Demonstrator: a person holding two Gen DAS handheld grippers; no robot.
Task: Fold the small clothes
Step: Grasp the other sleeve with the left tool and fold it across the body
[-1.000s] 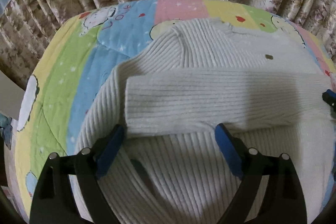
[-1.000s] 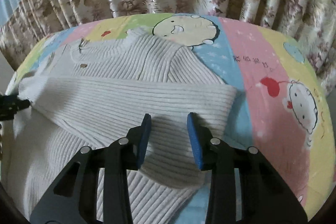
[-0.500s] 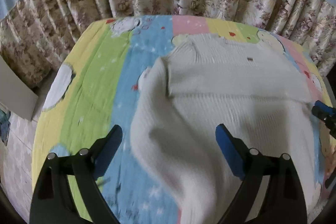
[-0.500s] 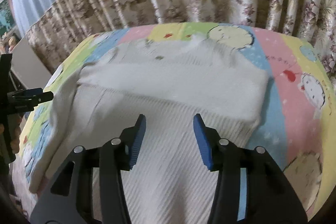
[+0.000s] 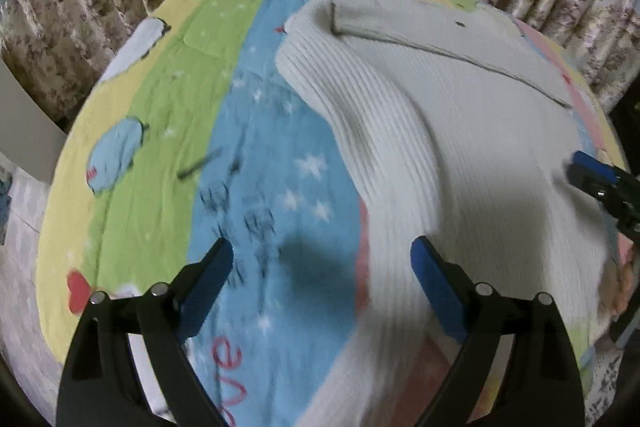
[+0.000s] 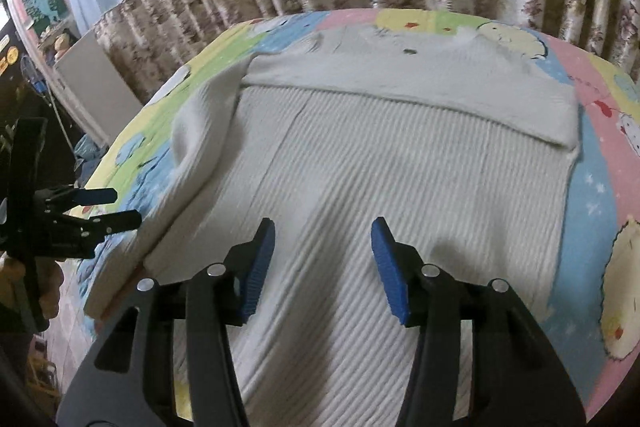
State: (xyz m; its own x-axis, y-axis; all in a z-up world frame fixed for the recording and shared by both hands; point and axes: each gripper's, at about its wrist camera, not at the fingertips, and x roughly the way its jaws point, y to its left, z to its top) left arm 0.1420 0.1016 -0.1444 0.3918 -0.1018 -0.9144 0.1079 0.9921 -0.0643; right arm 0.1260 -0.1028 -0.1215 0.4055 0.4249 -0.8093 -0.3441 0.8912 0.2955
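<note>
The sweater (image 6: 360,163) is lying under the wide-open right hand-held gripper (image 6: 322,267), while the wide-open left hand-held gripper (image 5: 322,291) is hovering at its edge.

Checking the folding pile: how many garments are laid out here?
1. A white ribbed sweater lies on the colourful cartoon quilt, one sleeve folded across its chest. Anything beneath it would be hidden.

Red letters reading roughly "ve" (image 5: 229,373) stand on the cartoon-print cover (image 5: 160,131) at 6 o'clock in the left wrist view; the rest is cut off.
</note>
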